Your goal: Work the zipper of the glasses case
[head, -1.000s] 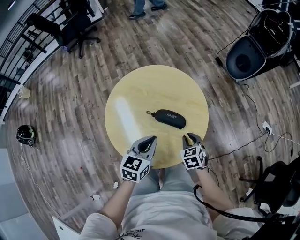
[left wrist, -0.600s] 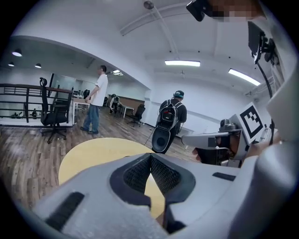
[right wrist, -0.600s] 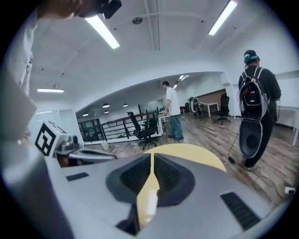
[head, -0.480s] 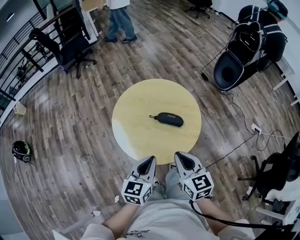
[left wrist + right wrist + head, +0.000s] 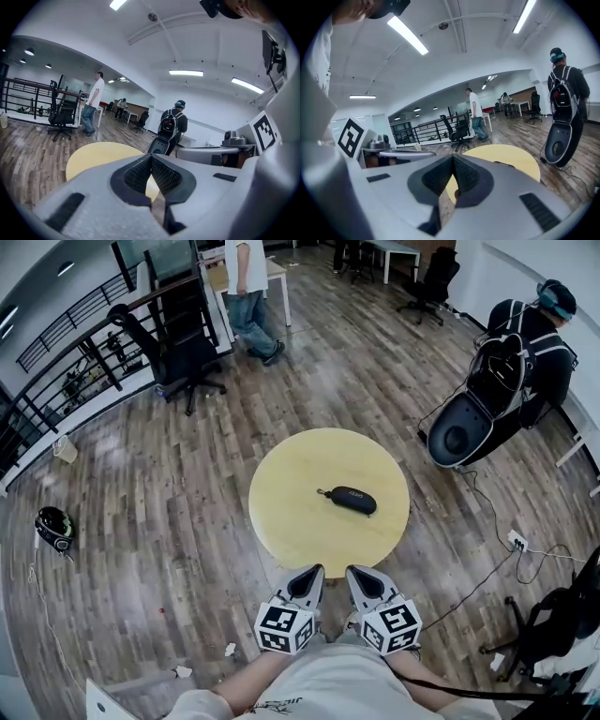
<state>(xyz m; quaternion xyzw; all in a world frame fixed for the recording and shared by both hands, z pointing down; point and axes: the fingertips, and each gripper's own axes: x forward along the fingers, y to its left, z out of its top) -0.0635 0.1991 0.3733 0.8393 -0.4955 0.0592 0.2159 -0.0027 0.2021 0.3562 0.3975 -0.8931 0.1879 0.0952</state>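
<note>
**Open office floor around your round table**

You are looking down on a wood-plank floor (image 5: 141, 484), with a round yellow table (image 5: 300, 521) just ahead of you. A black railing (image 5: 56, 381) runs along your left, and a black office chair (image 5: 183, 352) stands near it. Further off, a person (image 5: 251, 315) stands by a desk (image 5: 274, 273). To your right, another person (image 5: 553, 343) stands behind a dark pod-shaped case (image 5: 464, 432). Overhead you have a white ceiling with strip lights (image 5: 186, 72).

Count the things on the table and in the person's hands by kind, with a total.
round table: 1
glasses case: 1
claws: 2 (left claw, right claw, both shut and empty)
Total: 4
</note>
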